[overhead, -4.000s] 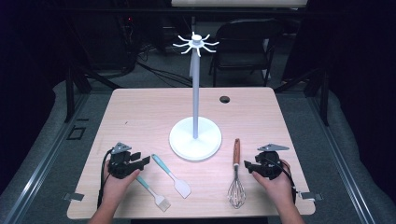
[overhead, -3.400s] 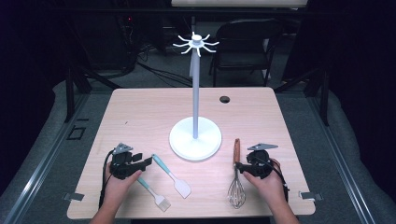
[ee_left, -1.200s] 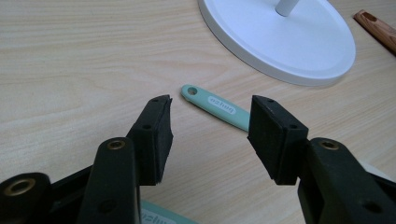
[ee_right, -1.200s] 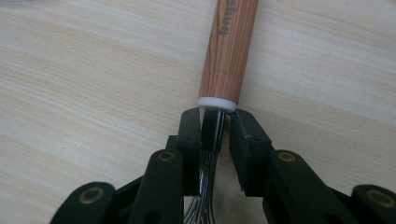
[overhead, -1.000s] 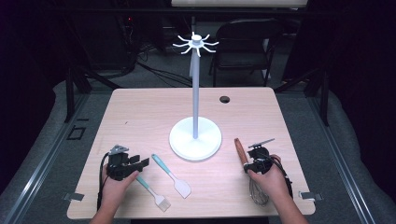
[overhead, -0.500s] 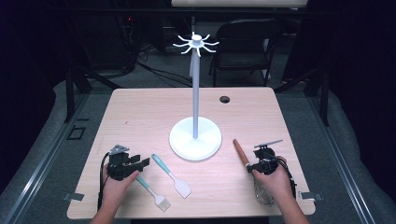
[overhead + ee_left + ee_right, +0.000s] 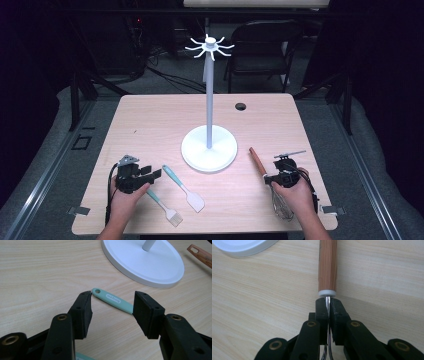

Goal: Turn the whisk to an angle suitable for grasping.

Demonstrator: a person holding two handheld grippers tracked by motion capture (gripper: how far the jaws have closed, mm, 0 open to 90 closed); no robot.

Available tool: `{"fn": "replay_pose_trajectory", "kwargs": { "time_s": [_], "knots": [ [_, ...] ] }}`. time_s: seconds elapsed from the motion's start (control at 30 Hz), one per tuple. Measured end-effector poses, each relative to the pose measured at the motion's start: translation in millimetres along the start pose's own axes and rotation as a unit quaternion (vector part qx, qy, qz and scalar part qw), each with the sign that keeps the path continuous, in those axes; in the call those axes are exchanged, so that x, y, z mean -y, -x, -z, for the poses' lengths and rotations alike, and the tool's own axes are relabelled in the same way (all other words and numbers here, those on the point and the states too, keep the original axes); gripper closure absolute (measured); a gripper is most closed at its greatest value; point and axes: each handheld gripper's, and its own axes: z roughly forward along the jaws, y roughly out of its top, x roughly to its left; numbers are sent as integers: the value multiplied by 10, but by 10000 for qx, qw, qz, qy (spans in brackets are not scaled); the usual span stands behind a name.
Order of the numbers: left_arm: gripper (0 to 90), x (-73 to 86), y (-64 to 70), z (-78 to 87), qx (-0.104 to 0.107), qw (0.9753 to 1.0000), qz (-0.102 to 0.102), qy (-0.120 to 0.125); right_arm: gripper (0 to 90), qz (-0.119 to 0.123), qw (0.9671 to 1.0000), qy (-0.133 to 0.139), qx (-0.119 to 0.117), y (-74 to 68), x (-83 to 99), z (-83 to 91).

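A whisk with a wooden handle (image 7: 257, 160) lies at the table's front right, its wire head (image 7: 281, 205) toward the person. My right gripper (image 7: 273, 178) is shut on the whisk's wire neck just below the handle (image 7: 327, 265), and the right gripper (image 7: 327, 307) has its jaws pressed together on the wires. My left gripper (image 7: 151, 175) rests open at the front left. Beyond the left gripper (image 7: 112, 305), the end of a teal spatula handle (image 7: 110, 298) lies between the open jaws, untouched. The spatula (image 7: 182, 187) and a teal brush (image 7: 162, 205) lie side by side.
A white stand (image 7: 209, 148) with a tall pole and hooks on top (image 7: 210, 47) rises at mid-table; its base (image 7: 142, 262) is close ahead of the left gripper. A dark cable hole (image 7: 240, 106) sits at the back. A chair (image 7: 265, 45) stands behind the table.
The right gripper went from open beside the whisk to shut on its neck, then dragged it toward the front right, swinging the handle to point far-left. The left gripper stayed put.
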Motion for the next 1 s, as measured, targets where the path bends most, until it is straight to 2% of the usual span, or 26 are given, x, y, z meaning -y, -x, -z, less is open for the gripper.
{"fn": "replay_pose_trajectory", "kwargs": {
  "time_s": [0.07, 0.1, 0.13, 0.27, 0.37, 0.43, 0.53, 0.73, 0.83, 1.0],
  "knots": [
    [490, -2, 14, -9, 15, 10000, 2, 15, 858, 44, 10000, 7, -20, -10, -3, 17],
    [489, -7, 17, -6, 29, 10000, -26, -31, 858, 5, 10000, 99, -6, -25, 1, 15],
    [486, -12, 32, -12, 44, 10000, -34, -24, 858, 76, 10000, 39, -8, -30, -8, 31],
    [482, -40, 97, -16, 160, 9998, -84, 15, 858, 284, 9995, 115, -91, -111, -32, 85],
    [469, -71, 152, -5, 203, 9997, -135, 67, 858, 576, 9980, 240, -128, -227, -54, 129],
    [451, -95, 193, 0, 158, 9997, -144, 81, 858, 760, 9966, 287, -159, -316, -67, 160],
    [446, -141, 244, 3, 260, 9995, -171, 40, 859, 1095, 9929, 405, -245, -456, -85, 196],
    [455, -283, 397, 27, 587, 9979, -237, 106, 859, 1565, 9846, 632, -451, -739, -113, 238],
    [456, -356, 517, 21, 796, 9964, -244, 176, 859, 1767, 9798, 791, -504, -859, -120, 256],
    [470, -465, 815, -87, 1123, 9927, -359, 240, 859, 2030, 9721, 1015, -593, -996, -116, 275]
  ]
}}
